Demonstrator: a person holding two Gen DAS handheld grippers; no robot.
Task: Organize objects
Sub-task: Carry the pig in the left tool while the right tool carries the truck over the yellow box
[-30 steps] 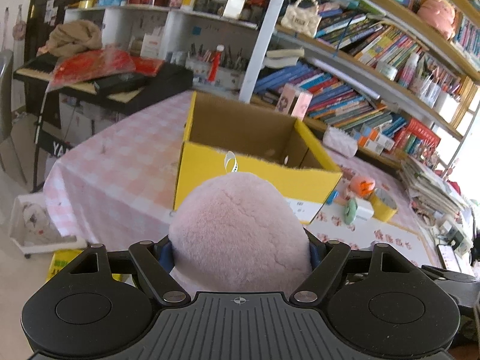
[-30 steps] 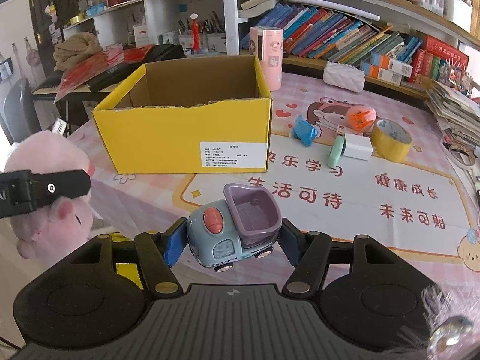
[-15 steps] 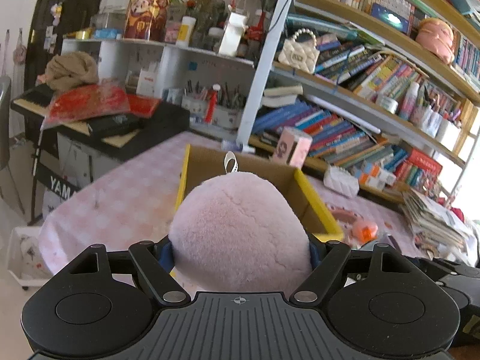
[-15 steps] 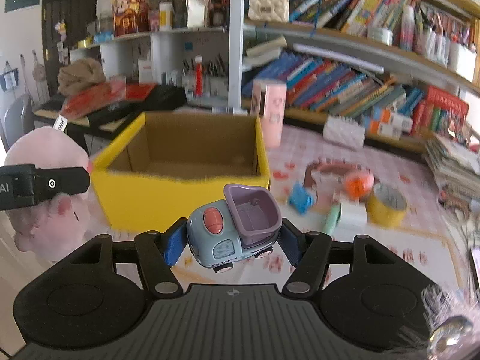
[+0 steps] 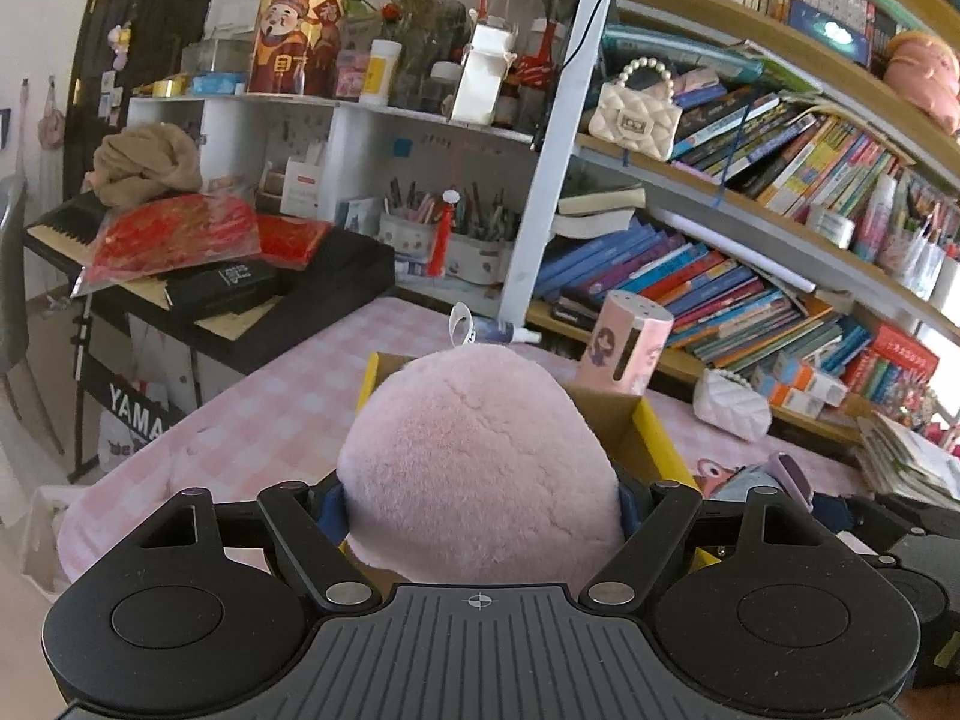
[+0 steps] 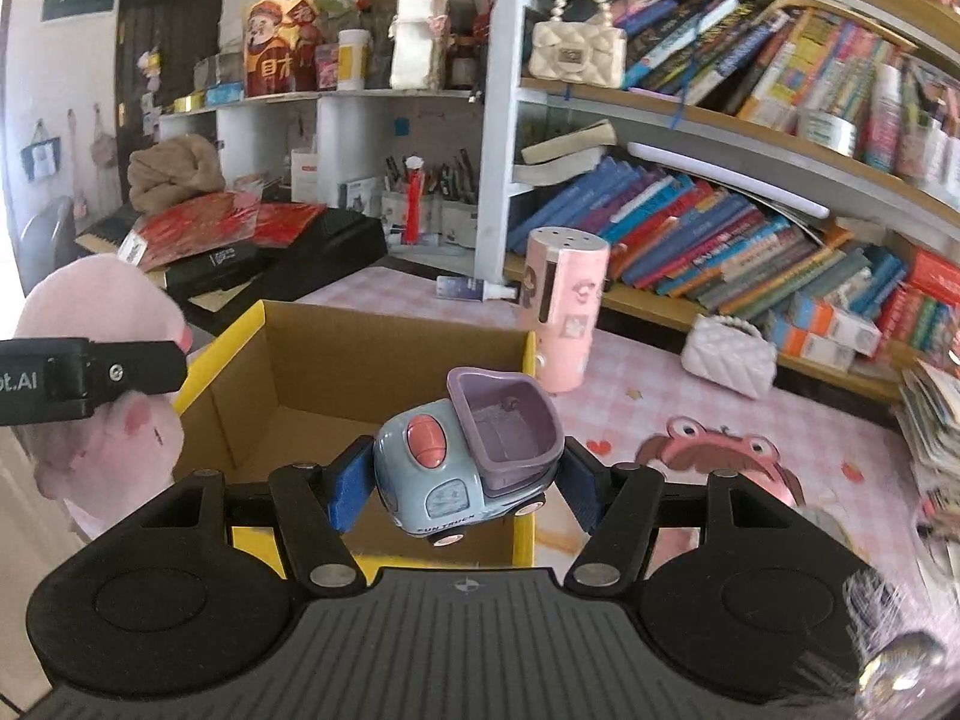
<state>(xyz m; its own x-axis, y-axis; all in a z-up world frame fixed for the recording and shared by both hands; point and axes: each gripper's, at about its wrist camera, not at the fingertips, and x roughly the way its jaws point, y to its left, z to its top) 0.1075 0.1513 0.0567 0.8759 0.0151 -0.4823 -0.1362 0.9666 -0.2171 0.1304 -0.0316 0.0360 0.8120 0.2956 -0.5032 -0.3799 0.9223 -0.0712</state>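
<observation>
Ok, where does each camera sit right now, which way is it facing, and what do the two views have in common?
Left wrist: on the left gripper, looking past the pink plush toy it grips to the yellow box and bookshelves.
Right wrist: on the right gripper, looking over its toy truck into the box; the left gripper shows at left.
Shared: plush, truck, box, pink canister, bookshelves.

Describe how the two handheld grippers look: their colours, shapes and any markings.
Both the left gripper and the right gripper have a matte black body with a ribbed top, two round discs at the sides, and black linkage arms with silver pivot pins. Their finger pads are blue. A small crosshair mark sits at the front centre.
</observation>
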